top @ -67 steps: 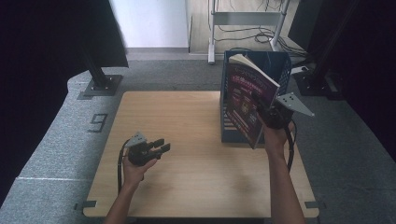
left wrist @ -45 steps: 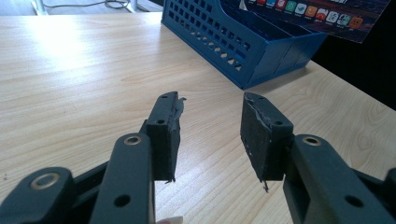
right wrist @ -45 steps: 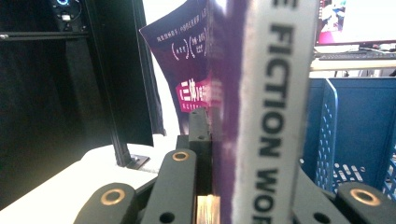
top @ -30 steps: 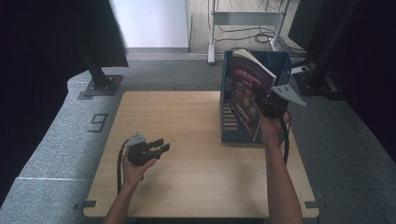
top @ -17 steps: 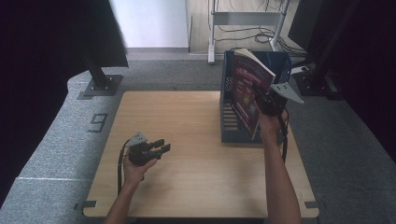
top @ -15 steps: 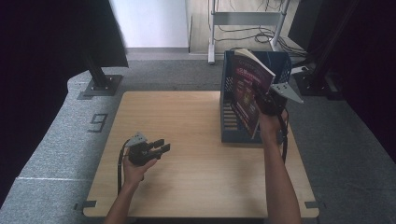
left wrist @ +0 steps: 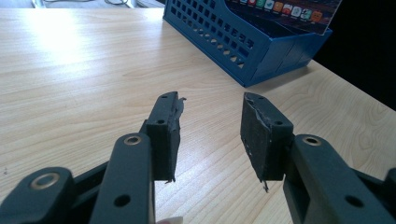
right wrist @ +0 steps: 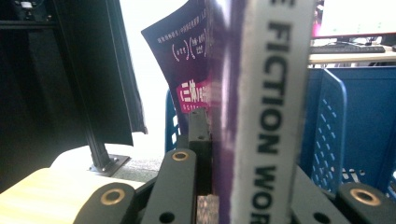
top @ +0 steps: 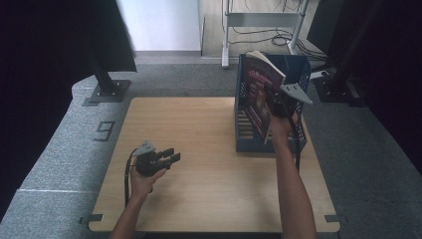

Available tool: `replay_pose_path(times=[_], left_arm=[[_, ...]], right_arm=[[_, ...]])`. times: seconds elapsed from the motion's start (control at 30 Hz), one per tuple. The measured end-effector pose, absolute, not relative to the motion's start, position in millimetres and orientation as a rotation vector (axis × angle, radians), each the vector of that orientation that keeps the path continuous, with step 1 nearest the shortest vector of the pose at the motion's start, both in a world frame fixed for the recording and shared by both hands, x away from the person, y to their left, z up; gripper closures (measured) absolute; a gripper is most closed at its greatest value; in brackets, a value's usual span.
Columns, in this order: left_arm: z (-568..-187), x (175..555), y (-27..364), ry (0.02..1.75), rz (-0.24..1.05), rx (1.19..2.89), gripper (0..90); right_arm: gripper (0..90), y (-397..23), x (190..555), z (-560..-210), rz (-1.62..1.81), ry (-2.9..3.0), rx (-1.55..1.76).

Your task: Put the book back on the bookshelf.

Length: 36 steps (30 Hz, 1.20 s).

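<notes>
The purple-covered paperback book [top: 259,97] with a white spine stood nearly upright, its lower part inside the blue perforated plastic file box [top: 249,134] at the far right of the table [top: 199,139]. The book's bottom edge was hidden by the box wall, so whether it rested on the box floor could not be told. In the right gripper view the book [right wrist: 261,112] was cut off top and bottom; the spine lettering read "FICTION" and part of another word. The cover text was too small and blurred to read. The far jaw was mostly hidden behind the spine.

The right gripper [top: 279,103] was clamped on the book, one black jaw flat against the purple cover, the other on the spine side. Its grey three-cornered plate [top: 296,92] was above the box rim.

Compared with the frame from about two seconds ago, the book was lower and more upright: then it was tilted with most of its cover in front of the box wall, now the wall covered its lower portion. The right hand sat closer to the box.

The left gripper [top: 166,155] lay low over the bare light-wood table, well apart from the box, and had not shifted. In the left gripper view its jaws stood apart with nothing between them; the pads [left wrist: 257,135] looked frayed at the edges.
</notes>
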<state>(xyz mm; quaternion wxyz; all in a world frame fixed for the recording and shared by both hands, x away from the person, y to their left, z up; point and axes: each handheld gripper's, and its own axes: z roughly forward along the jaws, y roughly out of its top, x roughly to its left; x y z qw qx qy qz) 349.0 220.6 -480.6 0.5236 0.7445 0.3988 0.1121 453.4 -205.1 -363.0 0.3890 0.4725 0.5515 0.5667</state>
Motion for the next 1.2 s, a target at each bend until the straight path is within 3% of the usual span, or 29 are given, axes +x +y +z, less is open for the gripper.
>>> replay_pose_path(times=[1.2], left_arm=[[-486.5,352.2,219.7,0.956,0.248,1.798,57.3]], right_arm=[[81.7,-188.8,486.1,-383.4,1.439,1.318,1.229]])
